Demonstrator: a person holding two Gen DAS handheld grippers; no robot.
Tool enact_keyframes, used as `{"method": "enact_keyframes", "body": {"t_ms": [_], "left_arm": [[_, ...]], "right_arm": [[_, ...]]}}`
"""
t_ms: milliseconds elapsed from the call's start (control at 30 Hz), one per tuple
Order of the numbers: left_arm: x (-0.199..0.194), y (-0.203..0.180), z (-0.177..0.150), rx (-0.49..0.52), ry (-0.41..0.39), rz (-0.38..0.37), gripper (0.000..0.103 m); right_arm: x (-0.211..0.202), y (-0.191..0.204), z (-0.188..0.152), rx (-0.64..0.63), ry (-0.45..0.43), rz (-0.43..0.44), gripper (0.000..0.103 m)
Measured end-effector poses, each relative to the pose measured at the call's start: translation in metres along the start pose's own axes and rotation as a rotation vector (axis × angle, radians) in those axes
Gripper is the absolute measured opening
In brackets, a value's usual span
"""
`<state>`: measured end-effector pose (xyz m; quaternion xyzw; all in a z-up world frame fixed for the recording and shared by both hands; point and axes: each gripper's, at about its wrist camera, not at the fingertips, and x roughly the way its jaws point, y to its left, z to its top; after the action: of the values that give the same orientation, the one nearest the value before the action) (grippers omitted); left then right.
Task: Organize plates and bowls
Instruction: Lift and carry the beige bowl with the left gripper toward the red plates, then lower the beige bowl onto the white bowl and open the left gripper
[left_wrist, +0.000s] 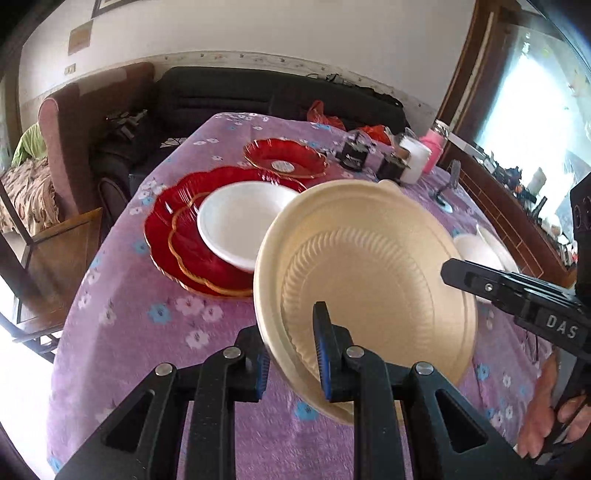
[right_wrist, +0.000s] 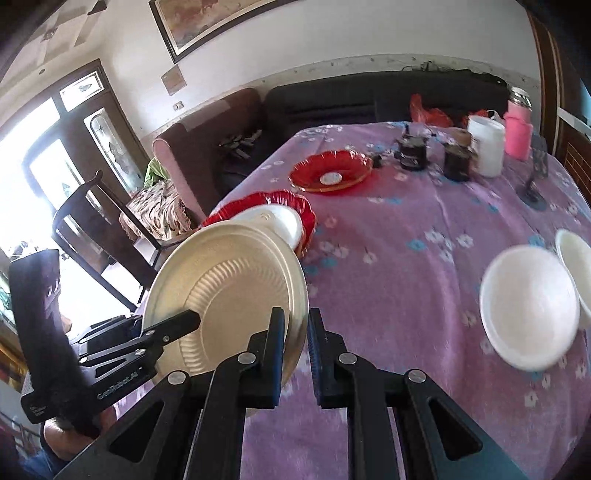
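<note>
My left gripper (left_wrist: 293, 350) is shut on the rim of a cream paper plate (left_wrist: 369, 280), which it holds tilted above the purple tablecloth. In the right wrist view the same plate (right_wrist: 229, 288) is at lower left, with the left gripper (right_wrist: 184, 321) on it. My right gripper (right_wrist: 296, 347) sits beside the plate's edge, its jaws a narrow gap apart with nothing between them. A white bowl (left_wrist: 243, 225) rests on stacked red scalloped plates (left_wrist: 166, 236). A small red plate (left_wrist: 286, 157) lies farther back. Two white bowls (right_wrist: 528, 310) sit at the right.
Dark jars (right_wrist: 412, 151), a white container (right_wrist: 487, 146) and a pink cup (right_wrist: 517, 136) stand at the table's far right. A phone stand (right_wrist: 532, 181) is near them. A black sofa (right_wrist: 369, 99) and chairs (right_wrist: 92, 229) surround the table.
</note>
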<state>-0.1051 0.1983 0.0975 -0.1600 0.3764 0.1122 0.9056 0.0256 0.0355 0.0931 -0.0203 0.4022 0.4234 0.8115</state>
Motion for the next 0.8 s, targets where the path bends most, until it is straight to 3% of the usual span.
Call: {"method": "enact_keyframes", "body": {"t_ms": [167, 467, 633, 800], "left_arm": [[0.003, 0.007, 0.022, 0.009, -0.042, 0.057, 0.019], [0.03, 0.032, 0.064, -0.061, -0.076, 0.083, 0.019], [0.046, 0.043, 0.068, -0.111, -0.117, 0.116, 0.019], [0.057, 0.055, 0.067, -0.13, -0.143, 0.1, 0.019]], "right_arm": [[0.021, 0.006, 0.019, 0.011, -0.013, -0.012, 0.014], [0.062, 0.007, 0.054, 0.046, -0.044, -0.057, 0.014], [0.085, 0.007, 0.066, 0.082, -0.046, -0.066, 0.014], [0.099, 0.004, 0.067, 0.102, -0.03, -0.05, 0.014]]}}
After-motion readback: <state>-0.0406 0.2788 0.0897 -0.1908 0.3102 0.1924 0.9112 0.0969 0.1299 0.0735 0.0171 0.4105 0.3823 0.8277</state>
